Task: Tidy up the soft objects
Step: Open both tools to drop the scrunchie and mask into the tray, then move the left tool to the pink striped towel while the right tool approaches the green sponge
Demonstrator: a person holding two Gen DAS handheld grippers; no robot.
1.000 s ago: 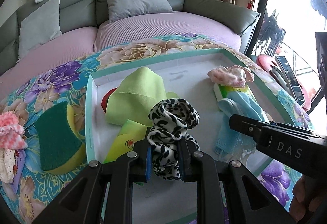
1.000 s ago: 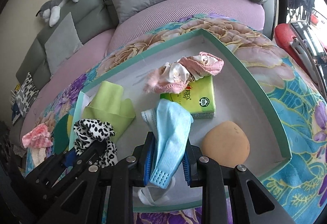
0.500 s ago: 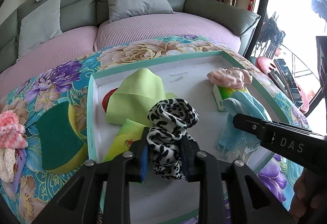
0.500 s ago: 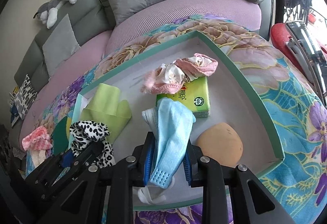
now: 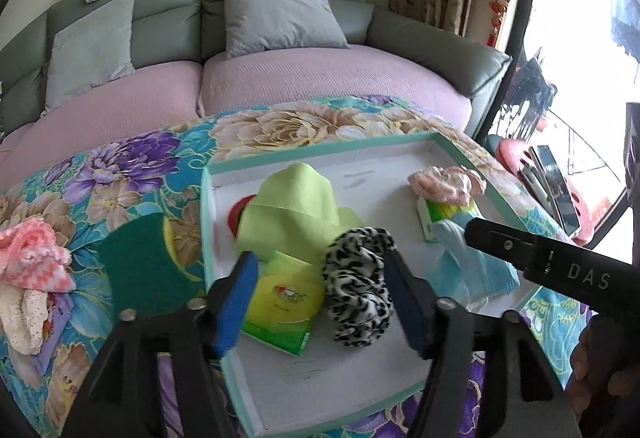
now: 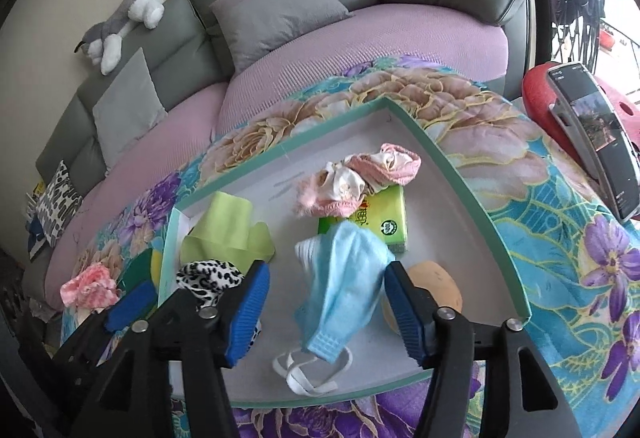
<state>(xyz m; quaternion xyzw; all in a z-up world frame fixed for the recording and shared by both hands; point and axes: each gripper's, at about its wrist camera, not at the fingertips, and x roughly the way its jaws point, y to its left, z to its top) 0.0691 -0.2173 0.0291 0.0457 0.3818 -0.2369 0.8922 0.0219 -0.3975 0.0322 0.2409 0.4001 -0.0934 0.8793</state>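
A white tray with a teal rim (image 5: 320,154) (image 6: 460,178) lies on the floral cloth. My left gripper (image 5: 320,298) is open; the leopard-print scrunchie (image 5: 358,286) (image 6: 208,274) lies in the tray between its pads. My right gripper (image 6: 326,312) is open; the light blue face mask (image 6: 344,286) (image 5: 472,270) lies in the tray between its pads. The tray also holds a lime cloth (image 5: 292,214) (image 6: 228,234), a pink scrunchie (image 5: 448,184) (image 6: 360,174), green tissue packs (image 6: 380,222) (image 5: 284,302) and a tan sponge (image 6: 434,282).
Left of the tray on the cloth lie a green and yellow scouring sponge (image 5: 140,266) and a pink and white knit bundle (image 5: 32,270) (image 6: 90,286). A phone (image 6: 596,134) rests on a red stool at right. A sofa (image 5: 280,78) stands behind.
Both grippers have opened. The left let go of the leopard scrunchie and the right let go of the blue mask; both items now rest in the tray.
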